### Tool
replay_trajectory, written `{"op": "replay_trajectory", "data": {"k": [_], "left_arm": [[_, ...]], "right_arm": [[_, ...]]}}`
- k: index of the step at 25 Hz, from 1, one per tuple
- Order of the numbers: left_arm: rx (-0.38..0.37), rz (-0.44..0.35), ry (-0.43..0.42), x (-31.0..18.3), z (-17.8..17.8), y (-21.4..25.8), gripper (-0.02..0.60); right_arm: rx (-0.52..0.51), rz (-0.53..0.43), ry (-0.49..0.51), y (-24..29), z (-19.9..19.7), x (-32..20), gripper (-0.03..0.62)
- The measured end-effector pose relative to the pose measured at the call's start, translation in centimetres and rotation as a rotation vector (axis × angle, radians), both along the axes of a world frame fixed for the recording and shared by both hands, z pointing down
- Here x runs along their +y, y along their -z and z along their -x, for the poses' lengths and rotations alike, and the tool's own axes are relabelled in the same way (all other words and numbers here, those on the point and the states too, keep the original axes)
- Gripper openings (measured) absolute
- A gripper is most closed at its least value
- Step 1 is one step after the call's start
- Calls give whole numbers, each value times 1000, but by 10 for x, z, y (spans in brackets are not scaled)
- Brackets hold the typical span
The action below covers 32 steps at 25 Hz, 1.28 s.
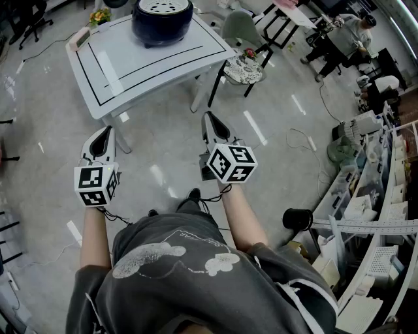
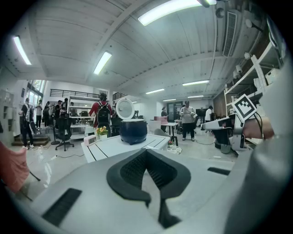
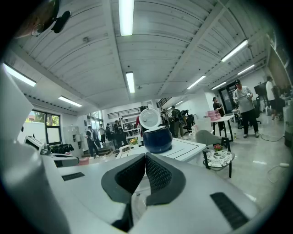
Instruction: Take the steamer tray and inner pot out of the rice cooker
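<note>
Rice cooker (image 1: 162,23) location: far part of the white table (image 1: 124,78), well apart from both grippers, with its lid (image 2: 124,109) standing upright. A white perforated part fills the cooker's mouth in the head view. It is probably the steamer tray (image 1: 163,8), seated above the inner pot, which no view shows. Neither part is out yet.

Left gripper (image 1: 104,134): jaws pressed together, nothing between them. Right gripper (image 1: 210,121): jaws likewise together and empty. Both are held ahead of the person's body, side by side, nearly level and aimed at the table. This fits a ready stance before the approach, since closed, empty jaws catch on nothing. The raised lid leaves the cooker's mouth free for access from above.

Judged step: closing in on the table. The jaws must part before the tray's rim can be taken.
</note>
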<state>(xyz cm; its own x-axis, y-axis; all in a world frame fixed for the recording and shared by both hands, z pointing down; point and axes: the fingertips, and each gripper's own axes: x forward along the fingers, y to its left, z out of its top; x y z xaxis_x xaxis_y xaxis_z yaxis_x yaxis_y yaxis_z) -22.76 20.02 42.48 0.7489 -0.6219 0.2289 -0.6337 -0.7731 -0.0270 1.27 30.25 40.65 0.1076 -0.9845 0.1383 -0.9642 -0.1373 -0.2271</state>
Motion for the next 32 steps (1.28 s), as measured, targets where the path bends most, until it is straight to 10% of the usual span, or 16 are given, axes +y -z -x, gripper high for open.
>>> {"op": "replay_trajectory", "data": {"k": [22,25,32], "left_arm": [[91,41,-32,15,14,-7,17],[97,49,-35,8,-3,-13,257],[41,69,-32,-25,-59,-24,384]], "right_arm": [[5,-64,6,7,34,10,40],[-11,-76,41,5,26,3,263],[-35,-27,87,-17,-31,-46,305]]}}
